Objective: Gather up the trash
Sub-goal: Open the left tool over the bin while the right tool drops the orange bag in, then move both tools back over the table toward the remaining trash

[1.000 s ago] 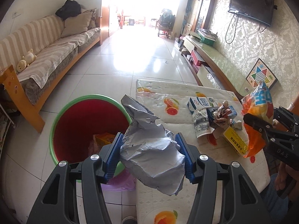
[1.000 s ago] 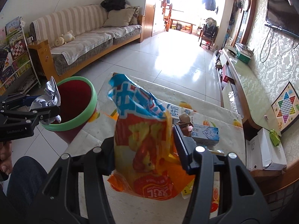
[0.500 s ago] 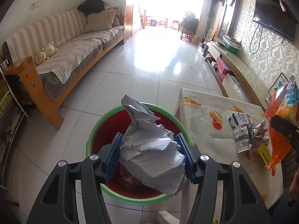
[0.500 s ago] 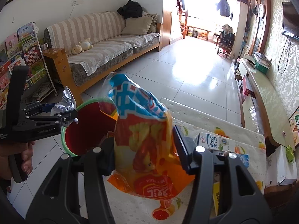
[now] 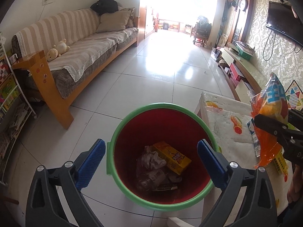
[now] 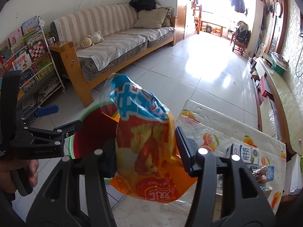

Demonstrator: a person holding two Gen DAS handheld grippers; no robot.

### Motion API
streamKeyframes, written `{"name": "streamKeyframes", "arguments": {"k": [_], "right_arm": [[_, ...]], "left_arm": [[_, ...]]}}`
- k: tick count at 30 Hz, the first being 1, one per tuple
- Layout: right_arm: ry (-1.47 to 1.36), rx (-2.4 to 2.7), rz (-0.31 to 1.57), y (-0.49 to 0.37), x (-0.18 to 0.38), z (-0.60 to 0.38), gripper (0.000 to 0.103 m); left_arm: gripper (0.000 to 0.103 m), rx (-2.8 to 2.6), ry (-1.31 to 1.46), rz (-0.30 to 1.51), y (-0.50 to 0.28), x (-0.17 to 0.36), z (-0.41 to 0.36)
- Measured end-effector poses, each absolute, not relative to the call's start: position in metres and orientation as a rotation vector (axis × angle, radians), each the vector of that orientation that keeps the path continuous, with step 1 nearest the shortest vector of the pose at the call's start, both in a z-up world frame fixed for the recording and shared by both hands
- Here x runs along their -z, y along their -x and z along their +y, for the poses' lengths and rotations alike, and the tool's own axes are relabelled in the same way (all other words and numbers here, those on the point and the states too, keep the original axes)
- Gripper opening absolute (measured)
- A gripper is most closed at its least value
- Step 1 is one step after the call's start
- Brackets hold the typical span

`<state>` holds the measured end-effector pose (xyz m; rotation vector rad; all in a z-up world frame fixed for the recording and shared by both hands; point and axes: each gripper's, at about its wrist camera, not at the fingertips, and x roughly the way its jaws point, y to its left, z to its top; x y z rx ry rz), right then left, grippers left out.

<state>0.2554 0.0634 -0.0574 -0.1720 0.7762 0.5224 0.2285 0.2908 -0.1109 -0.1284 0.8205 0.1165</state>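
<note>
My left gripper [image 5: 151, 158] is open and empty, directly above a red bin with a green rim [image 5: 132, 113]. Inside the bin lie crumpled grey paper [image 5: 151, 159], a yellow carton [image 5: 171, 157] and other scraps. My right gripper [image 6: 145, 149] is shut on an orange and blue snack bag [image 6: 149, 147], held over the table edge just right of the bin [image 6: 94, 126]. The bag also shows in the left wrist view [image 5: 270, 117], and the left gripper in the right wrist view [image 6: 62, 118].
A low table with a fruit-print cover [image 6: 217, 130] carries a milk carton [image 6: 244, 154] and more wrappers [image 6: 263, 172]. A striped sofa [image 5: 81, 43] and a bookshelf [image 6: 28, 56] stand to the left. A TV bench [image 5: 244, 66] lines the right wall.
My left gripper has opened and the crumpled grey paper has dropped into the bin. Both grippers have shifted left toward the bin; the right still holds the snack bag.
</note>
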Motion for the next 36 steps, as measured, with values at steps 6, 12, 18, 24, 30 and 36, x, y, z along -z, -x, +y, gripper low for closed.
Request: {"name": "streamKeyframes", "arguments": {"k": [6,12,18,24,30,36], "right_arm": [[0.169,-0.579,0.8,-0.267,0.07,0.099,0.052],[0.177,-0.611,0.818,-0.275,0.083,0.134,0.052],[0.193,-0.612,0.822,-0.277,0.094,0.157,0.07],[0.213,-0.604,0.794,-0.27,0.093,0.168,0.099],[0.216,-0.578,0.781,-0.264,0.086,0.154,0.098],[0.197,-0.529,0.748,-0.252,0.072,0.114,0.099]], "left_arm": [[0.095,-0.155,0.141,0.813,-0.209,0.111,0.313],[0.095,-0.19,0.162,0.809,-0.19,0.113,0.333],[0.095,-0.211,0.185,0.814,-0.178,0.118,0.35],[0.095,-0.22,0.208,0.824,-0.174,0.126,0.353],[0.095,-0.191,0.201,0.819,-0.174,0.123,0.334],[0.095,-0.133,0.187,0.815,-0.177,0.116,0.299]]}}
